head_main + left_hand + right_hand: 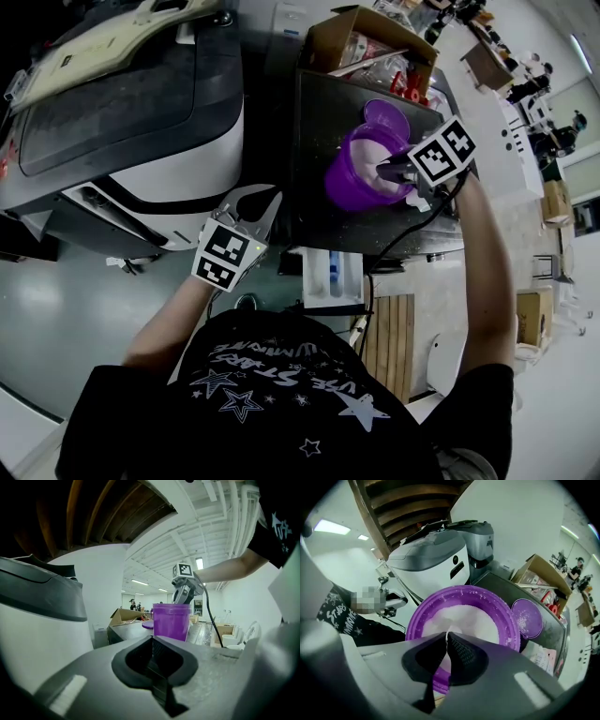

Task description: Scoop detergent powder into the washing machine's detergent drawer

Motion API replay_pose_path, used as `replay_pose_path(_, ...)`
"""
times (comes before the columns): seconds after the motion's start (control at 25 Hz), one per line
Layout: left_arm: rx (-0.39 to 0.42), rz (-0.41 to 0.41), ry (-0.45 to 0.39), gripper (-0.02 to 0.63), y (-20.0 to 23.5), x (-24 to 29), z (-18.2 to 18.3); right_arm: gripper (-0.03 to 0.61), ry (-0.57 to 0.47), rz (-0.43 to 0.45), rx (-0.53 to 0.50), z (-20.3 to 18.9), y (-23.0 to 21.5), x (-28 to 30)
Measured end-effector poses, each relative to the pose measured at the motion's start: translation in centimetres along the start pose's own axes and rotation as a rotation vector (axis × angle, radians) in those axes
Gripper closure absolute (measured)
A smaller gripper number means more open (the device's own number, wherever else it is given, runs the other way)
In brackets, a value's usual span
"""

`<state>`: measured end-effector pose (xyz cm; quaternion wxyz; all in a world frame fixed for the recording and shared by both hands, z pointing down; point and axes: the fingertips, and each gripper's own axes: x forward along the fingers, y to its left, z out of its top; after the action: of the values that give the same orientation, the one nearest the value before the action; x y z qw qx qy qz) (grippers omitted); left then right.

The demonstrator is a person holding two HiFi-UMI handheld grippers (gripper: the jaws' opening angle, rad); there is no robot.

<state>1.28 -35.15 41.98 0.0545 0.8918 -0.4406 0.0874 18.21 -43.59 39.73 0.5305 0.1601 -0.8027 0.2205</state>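
A purple bucket (354,183) of white detergent powder (464,616) stands on a dark machine top (323,112). Its purple lid (384,117) lies behind it. My right gripper (382,172) reaches over the bucket's near rim. Its jaws are closed on a thin white sliver, the scoop (447,637), and the rest of the scoop is hidden. A white detergent drawer (333,278) stands pulled out below the top's front edge. My left gripper (265,195) hangs shut and empty left of the drawer. In the left gripper view it (152,638) points at the bucket (171,620).
A grey-and-white washing machine (122,122) fills the left side. An open cardboard box (370,42) of goods sits behind the lid. A black cable (412,225) runs from my right gripper down over the front edge. A wooden slatted piece (389,337) lies on the floor.
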Motion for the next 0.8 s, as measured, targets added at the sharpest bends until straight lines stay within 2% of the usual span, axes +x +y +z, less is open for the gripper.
replay_pose_path(0.32,0.002,0.0,0.01,0.612,0.1,0.4,-0.1,0.545,-0.048,0.105,0.046,0.5,0.6,-0.7)
replay_pose_path(0.64,-0.007,0.004,0.038,0.612,-0.5,0.4,-0.4,0.544,-0.162,0.192,0.107,0.8,1.3,-1.9)
replay_pose_path(0.8,-0.001,0.015,0.043,0.612,-0.9,0.4,-0.3,0.544,-0.228,0.182,0.18,0.3,0.7,-2.6)
